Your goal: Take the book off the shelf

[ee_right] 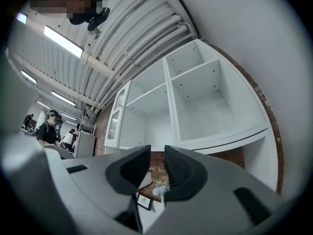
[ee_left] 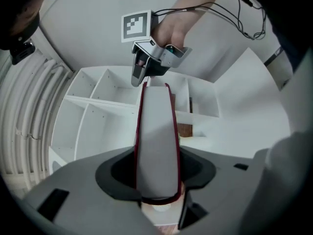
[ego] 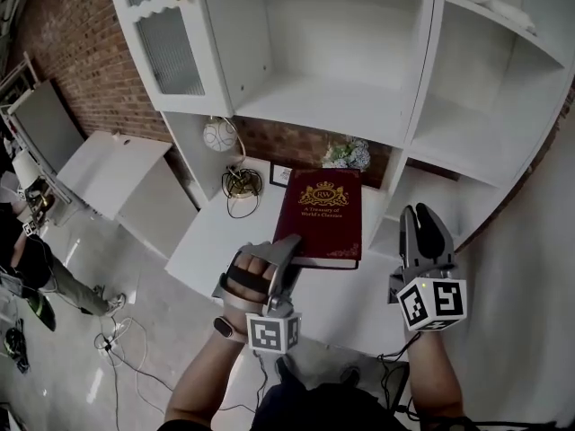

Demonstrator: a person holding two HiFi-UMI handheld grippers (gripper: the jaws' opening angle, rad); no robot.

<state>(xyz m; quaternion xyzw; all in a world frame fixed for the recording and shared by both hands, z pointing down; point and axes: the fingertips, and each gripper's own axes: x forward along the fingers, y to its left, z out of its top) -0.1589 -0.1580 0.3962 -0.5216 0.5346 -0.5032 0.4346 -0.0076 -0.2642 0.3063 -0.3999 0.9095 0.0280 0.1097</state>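
Observation:
A dark red hardcover book (ego: 323, 218) with gold print on its cover hangs face-up over the white desk, in front of the shelf unit. My left gripper (ego: 289, 245) is shut on the book's near left corner. In the left gripper view the pale page edge of the book (ee_left: 156, 141), lined by the red covers, fills the gap between the jaws of the left gripper (ee_left: 156, 177). My right gripper (ego: 424, 214) stands to the right of the book, apart from it. In the right gripper view the right gripper (ee_right: 156, 168) has only a narrow gap between its jaws, with nothing in it.
The white shelf unit (ego: 332, 106) has bare compartments, and a glass cabinet door (ego: 166, 43) stands open at the left. On the desk (ego: 216, 241) are a round white ornament (ego: 219, 136), a wire stand (ego: 241, 184), a small picture frame (ego: 280, 175) and flowers (ego: 346, 154). A person (ego: 27, 259) is at far left.

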